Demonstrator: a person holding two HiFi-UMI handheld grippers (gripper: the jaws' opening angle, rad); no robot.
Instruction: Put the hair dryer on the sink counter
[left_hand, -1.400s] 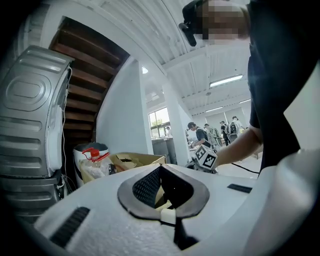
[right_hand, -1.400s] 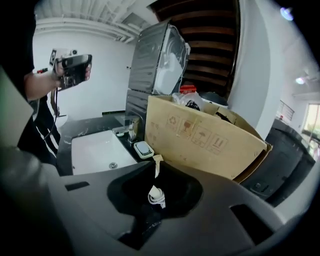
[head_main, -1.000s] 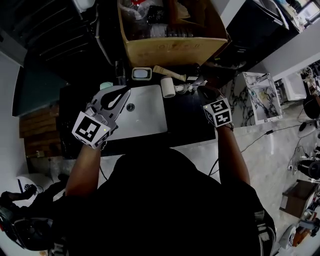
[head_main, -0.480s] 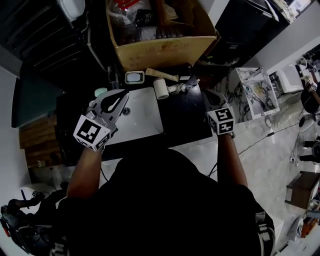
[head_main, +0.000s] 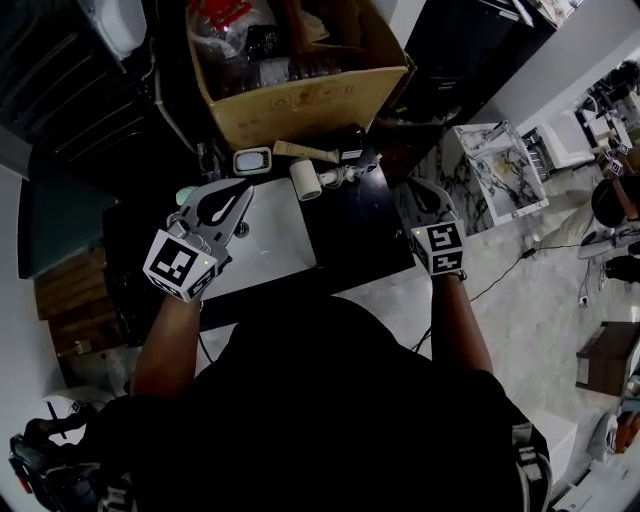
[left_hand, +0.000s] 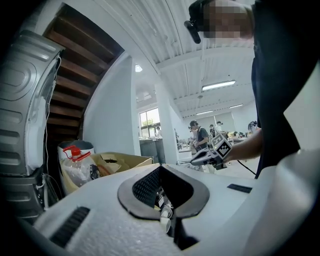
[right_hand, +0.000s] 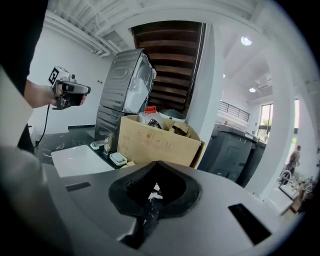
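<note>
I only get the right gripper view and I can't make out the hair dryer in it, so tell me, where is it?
Observer: The hair dryer lies on the dark counter, just right of the white basin, with no gripper touching it.
Operator: Where's my right gripper relative to it?
Observer: The right gripper is right of the dryer, by the counter's right edge.
Operator: And the left one's jaws?
Observer: The left gripper hovers above the basin, jaws together, nothing between them.

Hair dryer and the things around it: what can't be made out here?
- hair dryer: head view, too small and dim for switches; left gripper view, only a sliver shows through the jaw opening.
- cardboard box: head view, top edge cuts it off.
- sink counter: head view, near edge hidden by the person's body.
</note>
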